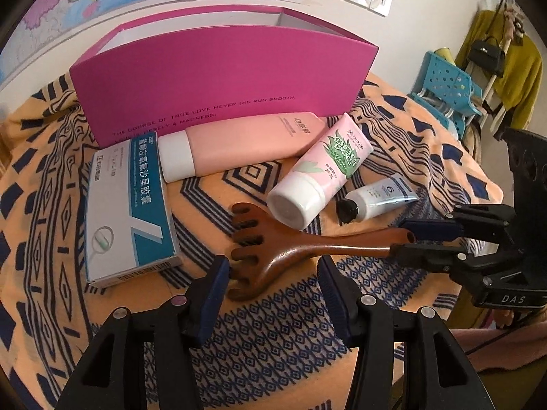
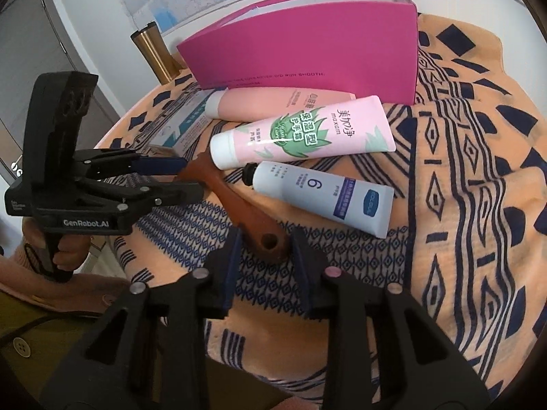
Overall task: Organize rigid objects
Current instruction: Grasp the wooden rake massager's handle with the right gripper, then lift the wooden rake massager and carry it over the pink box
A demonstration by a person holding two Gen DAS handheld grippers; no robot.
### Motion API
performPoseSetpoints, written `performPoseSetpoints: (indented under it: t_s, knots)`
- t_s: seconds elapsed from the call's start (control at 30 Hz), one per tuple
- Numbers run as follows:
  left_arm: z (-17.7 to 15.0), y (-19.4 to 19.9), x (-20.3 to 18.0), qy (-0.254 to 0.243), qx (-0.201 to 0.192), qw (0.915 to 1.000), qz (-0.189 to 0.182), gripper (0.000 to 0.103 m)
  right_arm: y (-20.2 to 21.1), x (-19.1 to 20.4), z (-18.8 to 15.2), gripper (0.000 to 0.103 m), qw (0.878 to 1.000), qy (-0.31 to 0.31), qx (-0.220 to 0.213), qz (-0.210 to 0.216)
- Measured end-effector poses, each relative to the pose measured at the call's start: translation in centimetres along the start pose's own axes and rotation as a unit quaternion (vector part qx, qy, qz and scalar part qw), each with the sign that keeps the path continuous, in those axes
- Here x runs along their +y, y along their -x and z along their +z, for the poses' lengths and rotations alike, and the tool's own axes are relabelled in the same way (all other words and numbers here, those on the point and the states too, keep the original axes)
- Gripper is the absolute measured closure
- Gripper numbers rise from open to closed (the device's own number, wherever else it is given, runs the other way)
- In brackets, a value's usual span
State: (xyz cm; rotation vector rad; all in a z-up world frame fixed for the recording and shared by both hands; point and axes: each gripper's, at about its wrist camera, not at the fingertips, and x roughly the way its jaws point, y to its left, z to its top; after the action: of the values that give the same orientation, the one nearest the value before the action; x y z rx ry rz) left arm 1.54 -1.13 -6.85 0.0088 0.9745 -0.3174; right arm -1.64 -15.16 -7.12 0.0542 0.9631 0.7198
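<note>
The wooden massage rake [image 1: 273, 256] lies on the patterned cloth [image 1: 427, 126] of the desk, low in the middle of the left wrist frame, its pronged head toward the lower left and its handle running to the right.

Left tongs [image 1: 271, 283]: apart, one pad on each side of the rake's head and neck, not pressing on the wood.

Right tongs [image 2: 265, 253]: straddling the end of the handle with the hole in it, in the lower middle of the right wrist frame. The pads lie just beside the wood; firm contact cannot be told.

Behind the rake, toward the top of both frames, stands the open magenta box [image 1: 222, 78]. Before it lie a pink bottle [image 1: 246, 147], a pink aloe tube [image 2: 301, 133] and a small white tube [image 2: 324, 198]. A blue-and-white medicine carton [image 1: 130, 205] lies at middle left in the left wrist frame. A gold flask [image 2: 154, 51] stands at upper left in the right wrist frame.
</note>
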Motion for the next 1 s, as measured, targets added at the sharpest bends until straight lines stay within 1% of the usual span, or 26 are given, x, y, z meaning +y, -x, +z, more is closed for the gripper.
performPoseSetpoints:
  t_s: [0.07,0.1,0.23,0.3,0.4,0.47,0.63,0.87,1.0]
  knots:
    - [0.0,0.0,0.0,0.001,-0.002,1.0000,0.005,0.053,-0.1,0.1,0.0,0.071,1.000,0.000,-0.002,0.001]
    - [0.0,0.0,0.1,0.001,-0.003,1.0000,0.008,0.057,-0.1,0.0,0.0,0.071,1.000,-0.001,-0.002,0.003]
    - [0.1,0.0,0.4,0.007,-0.003,0.9999,0.009,0.059,0.2,-0.2,-0.2,0.071,1.000,0.002,-0.004,0.008]
    - [0.0,0.1,0.4,0.008,-0.003,0.9999,0.010,0.060,0.3,-0.1,-0.6,0.070,1.000,0.014,-0.007,0.006]
    - [0.0,0.1,0.4,0.010,-0.003,0.9999,0.011,0.060,0.4,0.5,-0.9,0.070,0.999,0.037,-0.011,-0.010]
    - [-0.1,0.2,0.5,0.013,-0.003,0.9999,0.011,0.060,0.3,0.8,-0.9,0.074,0.998,0.048,-0.014,-0.024]
    - [-0.1,0.3,0.5,0.015,-0.002,0.9998,0.013,0.060,0.5,0.6,-0.6,0.074,0.999,0.036,-0.020,-0.018]
    - [-0.1,0.4,0.7,0.021,-0.004,0.9997,0.013,0.060,2.2,0.2,1.1,0.076,0.998,0.017,-0.061,0.010]
    - [0.0,0.4,1.2,0.037,-0.004,0.9991,0.018,0.071,2.5,-0.4,2.7,0.077,0.996,-0.004,-0.082,0.026]
